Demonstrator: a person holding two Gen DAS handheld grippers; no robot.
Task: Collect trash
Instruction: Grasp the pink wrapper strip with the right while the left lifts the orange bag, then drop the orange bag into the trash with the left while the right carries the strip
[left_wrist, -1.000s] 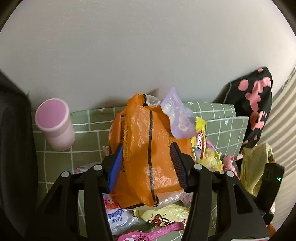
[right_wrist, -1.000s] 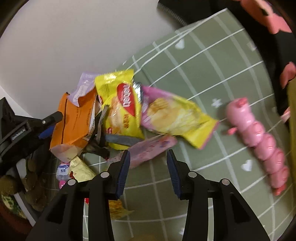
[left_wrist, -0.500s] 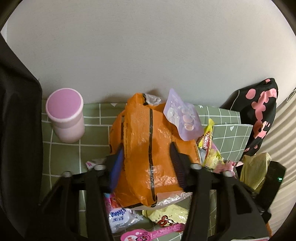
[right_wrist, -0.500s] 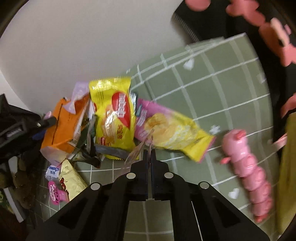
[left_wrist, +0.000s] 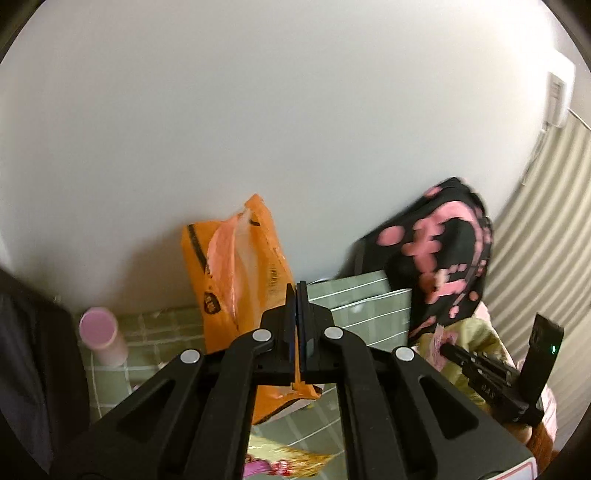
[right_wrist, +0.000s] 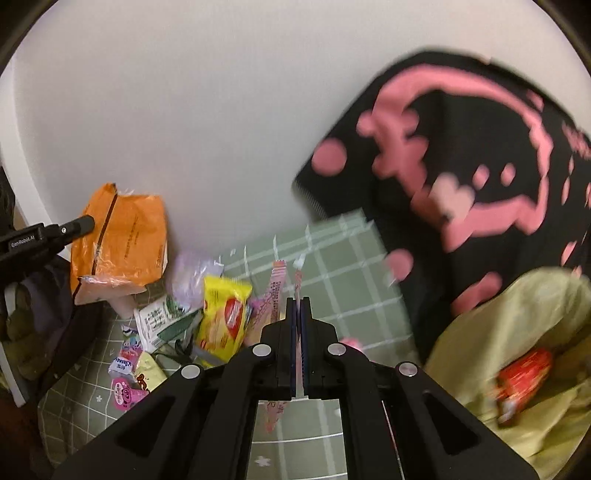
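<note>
Orange plastic is what your left claw is pinched shut on: the orange bag hangs from its tips, clear of the green checked table, with only a thin edge of film between the pads. Your right claw is likewise closed flat on a slim pink wrapper that sticks up past the tips and droops below them. Both grips are on slippery film, so a quick swing toward the yellow-green trash bag at your right could let either piece slide out, and the orange bag looks likeliest because most of it hangs off to one side of the pinch. The trash bag's mouth sits close under the black-and-pink cloth, which could snag whatever you carry over. A second ago both claws stood open low over the pile, the left one straddling the orange bag as it lay on the heap; now both are shut and raised, the pink cup looks far lower in the left view, and the yellow snack packet and the other wrappers remain on the table.
</note>
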